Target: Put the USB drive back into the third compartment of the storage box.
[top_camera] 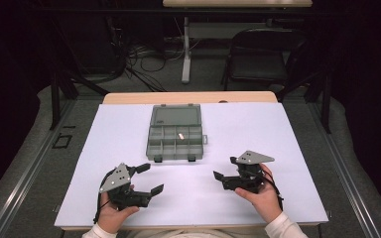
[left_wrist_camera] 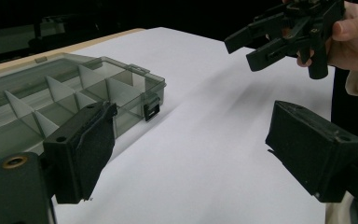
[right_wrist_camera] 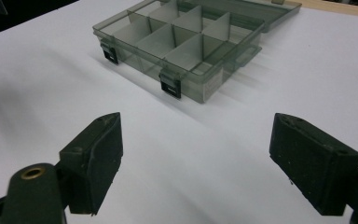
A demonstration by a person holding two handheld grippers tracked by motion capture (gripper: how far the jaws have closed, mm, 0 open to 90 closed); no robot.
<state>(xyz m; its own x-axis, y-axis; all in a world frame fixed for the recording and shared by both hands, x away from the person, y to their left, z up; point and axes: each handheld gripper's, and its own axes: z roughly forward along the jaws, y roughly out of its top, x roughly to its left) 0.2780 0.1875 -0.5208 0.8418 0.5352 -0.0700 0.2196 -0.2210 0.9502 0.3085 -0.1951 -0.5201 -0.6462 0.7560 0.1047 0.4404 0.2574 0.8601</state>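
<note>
A smoky grey plastic compartment box [top_camera: 167, 148] lies open at the middle of the white table top, its lid [top_camera: 175, 116] folded flat behind it. One small pale piece [top_camera: 181, 135] rests in a compartment of the back row. My left gripper [top_camera: 151, 178] is held near the front left, open and empty, short of the box. My right gripper [top_camera: 225, 167] is at the front right, also open and empty. In the left gripper view the box [left_wrist_camera: 121, 88] sits left of the gripper [left_wrist_camera: 191, 144], and the right gripper [left_wrist_camera: 279, 39] is at top right. In the right gripper view the box [right_wrist_camera: 186, 42] lies ahead of the gripper [right_wrist_camera: 196, 154].
The white sheet [top_camera: 258, 134] covers most of the table, with a bare wooden strip [top_camera: 188, 97] along the far edge. Two black latches [right_wrist_camera: 170, 87] hang on the box's front wall. A dark folding chair [top_camera: 258, 59] and floor cables stand beyond the table.
</note>
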